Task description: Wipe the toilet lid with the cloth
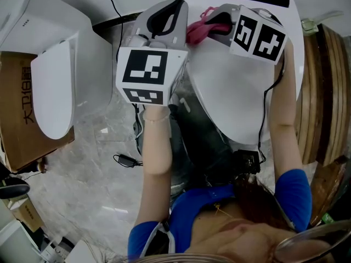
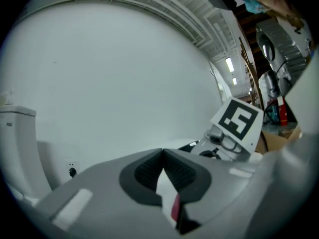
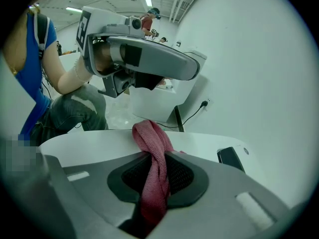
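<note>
Risk noted at left: the left tool is clenched, tips met with nothing seen gripped, and is held just beside the cloth. The two tools could be knocked together, or the cloth snagged, if a stroke is swept leftward. Risk at right: the cloth is pinched as a narrow twisted rope in the right tool. Little fabric would therefore be laid on the toilet lid, hard jaw plastic could be scraped across it, and the cloth could be dragged out. Pose: both forearms are extended forward, the left tool by the lid's far left edge, the right tool angled low over its far end. Cloth contact with the lid cannot be told.
</note>
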Tool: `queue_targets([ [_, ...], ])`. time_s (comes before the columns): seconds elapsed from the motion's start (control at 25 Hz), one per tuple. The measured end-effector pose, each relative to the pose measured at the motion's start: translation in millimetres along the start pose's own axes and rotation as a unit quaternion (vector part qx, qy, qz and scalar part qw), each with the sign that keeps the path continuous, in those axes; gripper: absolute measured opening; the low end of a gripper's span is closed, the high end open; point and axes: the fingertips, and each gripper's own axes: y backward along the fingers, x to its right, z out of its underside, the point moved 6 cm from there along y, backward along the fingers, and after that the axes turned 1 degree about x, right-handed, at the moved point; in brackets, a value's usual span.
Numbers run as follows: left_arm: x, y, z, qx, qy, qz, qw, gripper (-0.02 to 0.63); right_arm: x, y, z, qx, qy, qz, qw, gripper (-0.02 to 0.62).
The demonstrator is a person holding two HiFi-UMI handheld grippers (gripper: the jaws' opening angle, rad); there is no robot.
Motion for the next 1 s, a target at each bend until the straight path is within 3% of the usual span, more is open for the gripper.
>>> queue_targets([
  [0.6,5.4,20.9,-14.5,0.027,0.011,-0.021,0.9993,0.003,-21.3,1.9,-3.5,-0.030,0.011,-0.036,0.999,0.074],
  [0.76,14.2,18.1,-15.5,0.038,0.024,-0.008,0.9990,0.003,-23.0,2.4,-3.7,-0.033,0.009,-0.039,0.999,0.072],
  [1.0,8.7,22.1,-12.8,0.030,0.009,-0.021,0.9993,0.003,-23.0,5.1,0.3,-0.021,-0.002,-0.039,0.999,0.074],
])
